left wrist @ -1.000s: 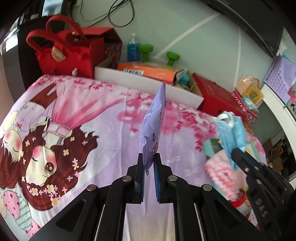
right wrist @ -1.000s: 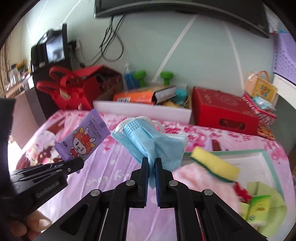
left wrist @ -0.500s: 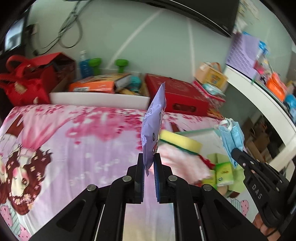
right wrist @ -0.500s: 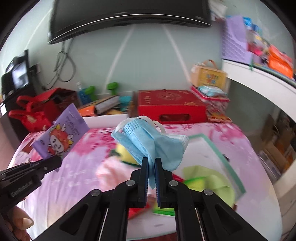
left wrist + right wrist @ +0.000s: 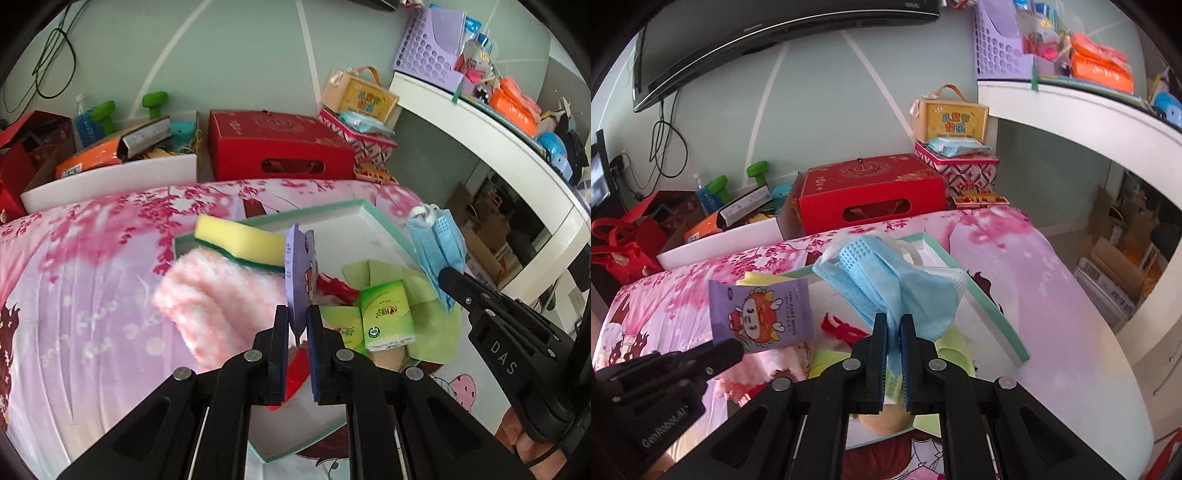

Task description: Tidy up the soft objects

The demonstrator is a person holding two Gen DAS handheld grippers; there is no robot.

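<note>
My left gripper (image 5: pixel 297 321) is shut on a purple wet-wipes packet (image 5: pixel 300 273), held edge-on above a white tray with a green rim (image 5: pixel 384 221). The packet's printed face shows in the right wrist view (image 5: pixel 762 315). My right gripper (image 5: pixel 894 332) is shut on a blue face mask (image 5: pixel 890 284), which also hangs at the right of the left wrist view (image 5: pixel 437 247). In the tray lie a yellow sponge (image 5: pixel 240 242), a pink towel (image 5: pixel 214 302), green tissue packs (image 5: pixel 386 314) and a green cloth (image 5: pixel 432 332).
The tray lies on a bed with a pink cartoon sheet (image 5: pixel 92 295). Behind it stand a red gift box (image 5: pixel 273 147), a white box of clutter (image 5: pixel 110 177) and red bags (image 5: pixel 624 243). A white shelf (image 5: pixel 498 147) runs along the right.
Both grippers have swung right across the bed and now hang over the tray, still holding the packet and the mask. The tray and its contents have come close beneath them.
</note>
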